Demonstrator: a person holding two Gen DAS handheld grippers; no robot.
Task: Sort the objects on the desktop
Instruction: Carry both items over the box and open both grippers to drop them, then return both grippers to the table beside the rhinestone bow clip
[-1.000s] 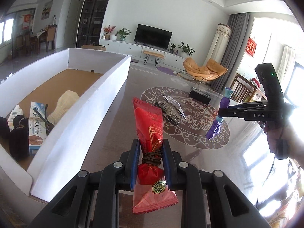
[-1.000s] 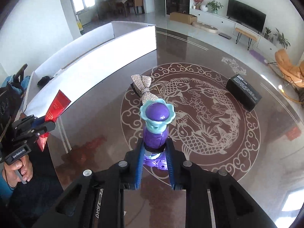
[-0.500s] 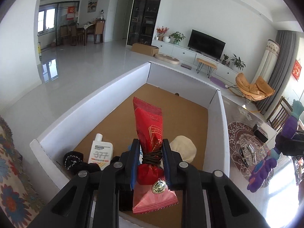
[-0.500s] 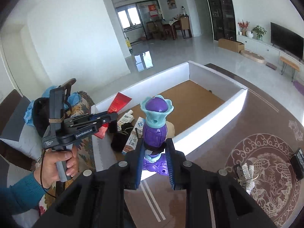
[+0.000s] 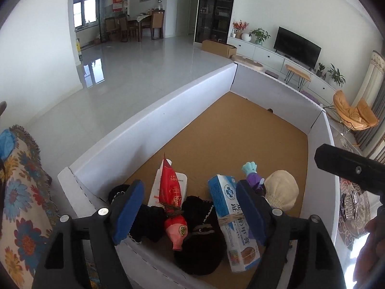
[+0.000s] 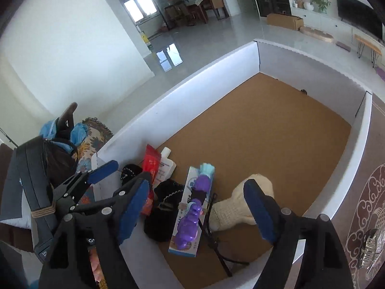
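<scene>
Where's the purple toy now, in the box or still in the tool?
In the box: the purple toy lies on the toothpaste carton; right tool jaws opening, clear of it.

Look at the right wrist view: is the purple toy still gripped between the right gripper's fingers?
No. The purple toy lies on the blue-and-white carton in the box, clear of the right gripper's opening jaws.

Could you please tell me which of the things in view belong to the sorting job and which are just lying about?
Part of the job:
- white box
- red snack packet, dropped in from the opening left claw
- purple toy, dropped in from the opening right claw
- silver bow, left on the table

Just lying about:
- television
- orange chair
- floral blanket
</scene>
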